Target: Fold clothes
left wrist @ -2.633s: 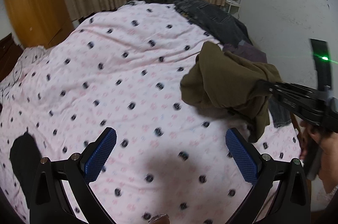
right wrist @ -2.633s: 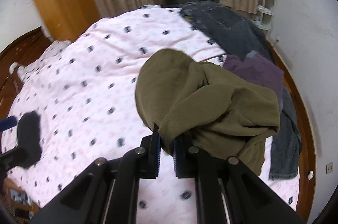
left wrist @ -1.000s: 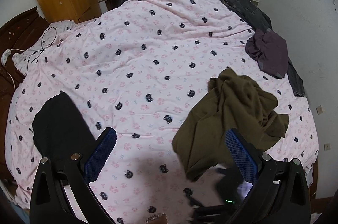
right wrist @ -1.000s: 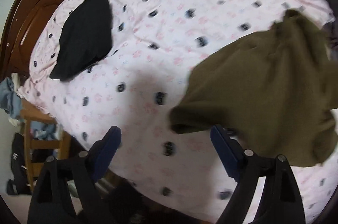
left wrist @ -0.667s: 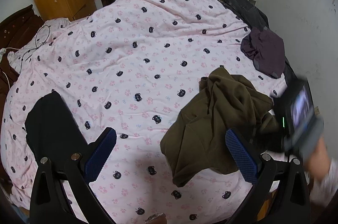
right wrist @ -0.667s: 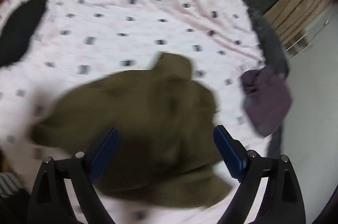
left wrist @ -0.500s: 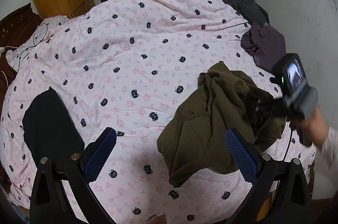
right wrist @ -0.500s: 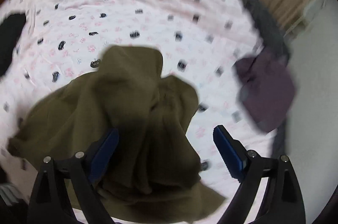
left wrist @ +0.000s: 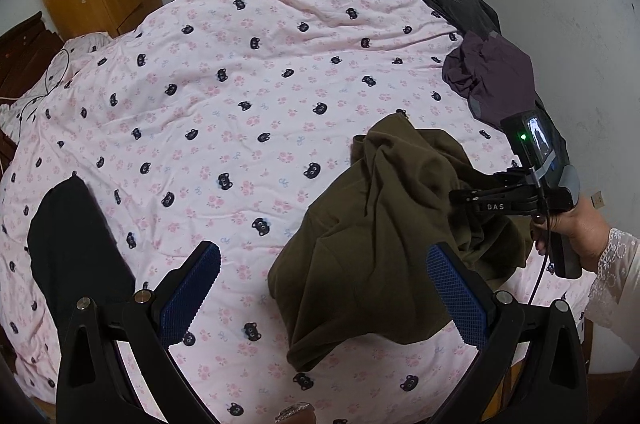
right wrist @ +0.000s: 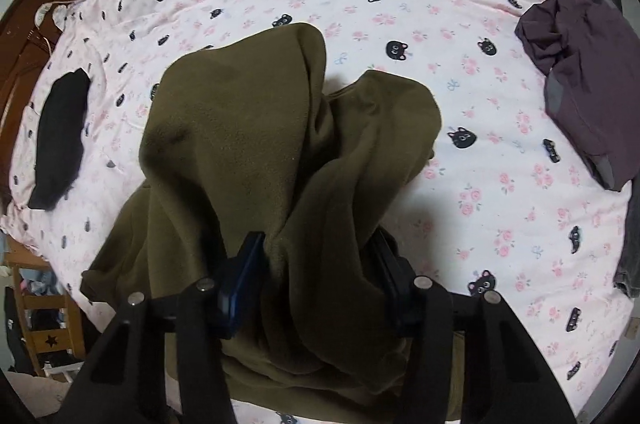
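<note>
Your right gripper (right wrist: 316,276) is closing on a bunched ridge of the green sweater (right wrist: 256,143), crumpled near the bed's (left wrist: 240,95) edge. Left gripper (left wrist: 320,288) hangs open beside it. Next: lift and spread it flat.

My right gripper (right wrist: 316,276) angled steeply down, jaws closing with a bunch of olive-green fleece garment (right wrist: 256,151) between them; my left gripper (left wrist: 324,292) spread wide, holding nothing
</note>
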Demonstrator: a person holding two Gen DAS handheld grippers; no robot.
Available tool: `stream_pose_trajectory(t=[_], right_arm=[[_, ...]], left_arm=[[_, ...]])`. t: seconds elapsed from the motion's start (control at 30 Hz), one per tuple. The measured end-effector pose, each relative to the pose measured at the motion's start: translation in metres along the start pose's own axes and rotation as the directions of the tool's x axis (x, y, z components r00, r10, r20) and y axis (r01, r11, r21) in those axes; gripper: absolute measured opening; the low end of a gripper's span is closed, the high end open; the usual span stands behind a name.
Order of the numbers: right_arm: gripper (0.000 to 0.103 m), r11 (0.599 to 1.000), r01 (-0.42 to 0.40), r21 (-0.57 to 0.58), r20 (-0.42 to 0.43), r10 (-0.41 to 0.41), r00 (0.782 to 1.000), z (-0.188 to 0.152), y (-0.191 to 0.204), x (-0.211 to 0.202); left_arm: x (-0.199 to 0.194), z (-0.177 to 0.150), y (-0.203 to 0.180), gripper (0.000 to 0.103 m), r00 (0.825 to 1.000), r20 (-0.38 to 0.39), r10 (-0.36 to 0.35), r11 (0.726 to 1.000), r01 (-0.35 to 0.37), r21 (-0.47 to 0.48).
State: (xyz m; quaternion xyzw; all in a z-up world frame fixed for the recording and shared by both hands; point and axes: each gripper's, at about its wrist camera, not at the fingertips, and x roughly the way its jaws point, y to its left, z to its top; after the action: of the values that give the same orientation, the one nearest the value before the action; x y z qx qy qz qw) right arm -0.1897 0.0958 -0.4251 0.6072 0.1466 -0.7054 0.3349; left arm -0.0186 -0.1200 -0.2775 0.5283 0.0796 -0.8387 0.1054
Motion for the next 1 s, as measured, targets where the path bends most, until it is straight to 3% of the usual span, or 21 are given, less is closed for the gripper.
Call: stream_pose_trajectory(t=[0.1,0.67,0.73,0.8,1.0], right_arm=[[0.038,1.0,-0.031,0.002,-0.008,0.031,0.999,0.001,-0.002,0.002],[0.04,0.987,-0.146,0.069,0.017,0.146,0.989,0.001,-0.037,-0.029],[0.035,0.985,-0.155,0.08,0.003,0.155,0.988,-0.001,-0.042,-0.028],[0.017,0.984,-0.164,0.074,-0.018,0.166,0.986,-0.004,-0.043,-0.024],[0.011,0.982,-0.172,0.08,-0.014,0.174,0.985,-0.009,-0.04,-0.024]], left_arm=[[0.001,0.002,-0.004,0.102,1.0,-0.002,-0.004,1.0,0.005,0.005],[0.002,0.009,-0.007,0.102,1.0,-0.002,-0.002,1.0,0.002,0.021],[0.001,0.01,-0.007,0.102,1.0,-0.002,-0.001,1.0,0.001,0.021],[0.0,0.01,-0.008,0.102,1.0,0.001,0.0,1.0,0.0,0.023],[-0.004,0.011,-0.01,0.102,1.0,0.006,0.004,1.0,-0.004,0.029]])
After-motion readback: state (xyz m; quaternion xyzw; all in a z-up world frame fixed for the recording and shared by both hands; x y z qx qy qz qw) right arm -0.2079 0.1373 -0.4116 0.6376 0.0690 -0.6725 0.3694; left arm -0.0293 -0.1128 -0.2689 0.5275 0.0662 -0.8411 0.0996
